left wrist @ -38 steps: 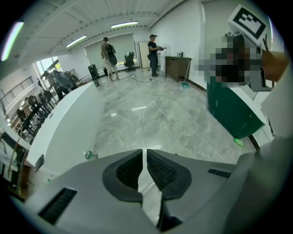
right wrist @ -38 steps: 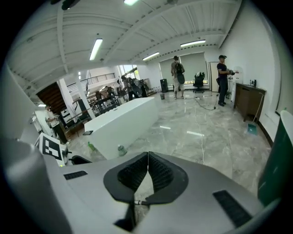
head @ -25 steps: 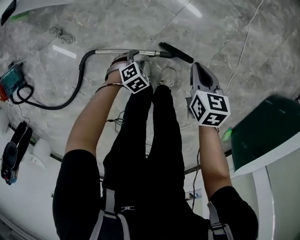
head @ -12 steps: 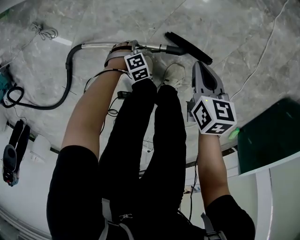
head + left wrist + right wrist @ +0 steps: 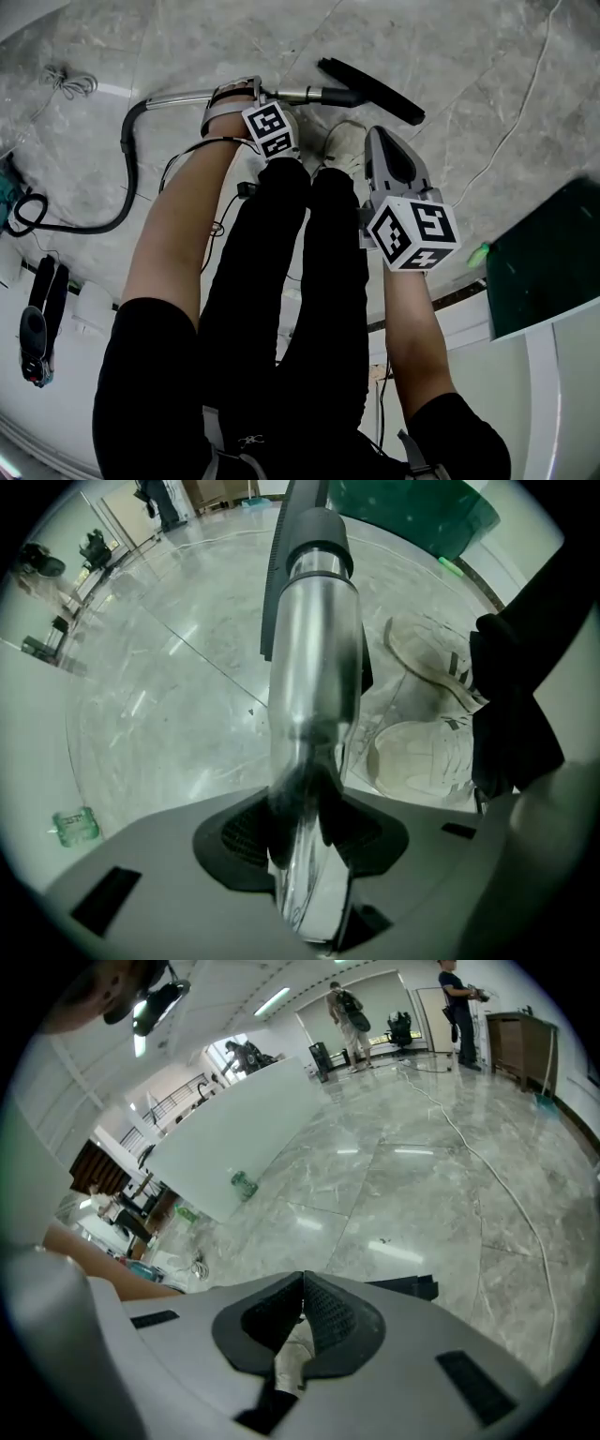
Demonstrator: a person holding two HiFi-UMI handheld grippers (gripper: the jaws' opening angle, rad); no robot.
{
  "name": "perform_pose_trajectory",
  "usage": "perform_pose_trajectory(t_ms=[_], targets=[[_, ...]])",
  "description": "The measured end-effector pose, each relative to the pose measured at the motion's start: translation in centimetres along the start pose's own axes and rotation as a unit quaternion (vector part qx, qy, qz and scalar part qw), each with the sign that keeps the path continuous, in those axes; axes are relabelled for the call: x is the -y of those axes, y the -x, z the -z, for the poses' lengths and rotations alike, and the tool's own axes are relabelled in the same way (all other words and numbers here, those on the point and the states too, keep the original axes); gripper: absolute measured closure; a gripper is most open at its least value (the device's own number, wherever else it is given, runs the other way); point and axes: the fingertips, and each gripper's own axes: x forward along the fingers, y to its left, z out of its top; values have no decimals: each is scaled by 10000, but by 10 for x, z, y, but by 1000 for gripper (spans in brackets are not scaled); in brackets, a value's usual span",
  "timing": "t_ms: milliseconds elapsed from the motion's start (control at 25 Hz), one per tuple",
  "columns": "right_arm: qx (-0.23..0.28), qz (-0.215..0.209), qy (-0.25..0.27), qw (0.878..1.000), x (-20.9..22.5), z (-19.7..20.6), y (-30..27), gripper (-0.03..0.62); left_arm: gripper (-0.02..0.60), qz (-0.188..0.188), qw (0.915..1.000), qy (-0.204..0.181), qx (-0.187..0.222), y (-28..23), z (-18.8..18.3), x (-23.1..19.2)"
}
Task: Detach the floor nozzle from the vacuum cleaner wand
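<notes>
The chrome vacuum wand lies on the grey marble floor, with the black floor nozzle on its right end. My left gripper points straight down over the wand near the nozzle end. In the left gripper view its jaws are closing round the wand, and both dark pads lie against the tube's sides. Beyond them the black collar and nozzle show. My right gripper hangs shut and empty just short of the nozzle; its pads meet in the right gripper view.
The person's white shoes stand right beside the wand. A black hose curves away left. A thin white cable crosses the floor at right. A dark green bin and white table edge stand at right. People stand far off.
Both grippers have come down toward the floor. The left one has dropped over the wand and its jaws now sit round the tube. The right one stayed shut.
</notes>
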Motion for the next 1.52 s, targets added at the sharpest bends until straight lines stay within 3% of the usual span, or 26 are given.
perform_pose_trajectory(t_ms=[160, 320, 360, 400, 520, 720, 840, 880, 920, 1080, 1240, 1400, 1520], targets=[[346, -329, -930, 9945, -1, 1, 9, 579, 420, 8, 9988, 227, 429, 38, -10, -8], [919, -783, -2033, 9716, -1, -3, 27, 576, 420, 41, 9930, 651, 988, 89, -30, -19], [1076, -903, -2241, 9644, -2, -7, 30, 550, 422, 61, 9912, 714, 1118, 101, -35, -21], [1213, -1017, -2393, 9580, -3, -13, 34, 483, 422, 78, 9893, 750, 1250, 114, -40, -22], [1461, -1253, -2536, 9480, -3, -38, 40, 347, 422, 75, 9843, 729, 1603, 152, -56, -26], [1779, -1385, -2866, 9311, 8, -76, 55, 330, 422, -18, 9789, 474, 1989, 209, -95, -18], [1932, -1083, -2702, 9370, 17, -88, 68, 336, 422, 16, 9758, 425, 2145, 228, -117, -10], [1940, -957, -2542, 9426, 17, -90, 69, 425, 422, 56, 9750, 448, 2177, 229, -119, -10], [1929, -880, -2409, 9471, 17, -90, 69, 437, 422, 99, 9744, 472, 2196, 229, -120, -10], [1843, -858, -2259, 9527, 14, -92, 66, 439, 420, 129, 9730, 504, 2249, 225, -124, -13], [1835, -1008, -2193, 9529, 8, -95, 68, 439, 420, 217, 9598, 523, 2750, 238, -158, -17], [1952, -980, -2139, 9521, 7, -96, 67, 439, 492, 353, 9600, -64, 2777, 234, -169, -10], [1940, -986, -1927, 9568, 6, -96, 66, 439, 495, 667, 9567, -203, 2826, 233, -170, 0]])
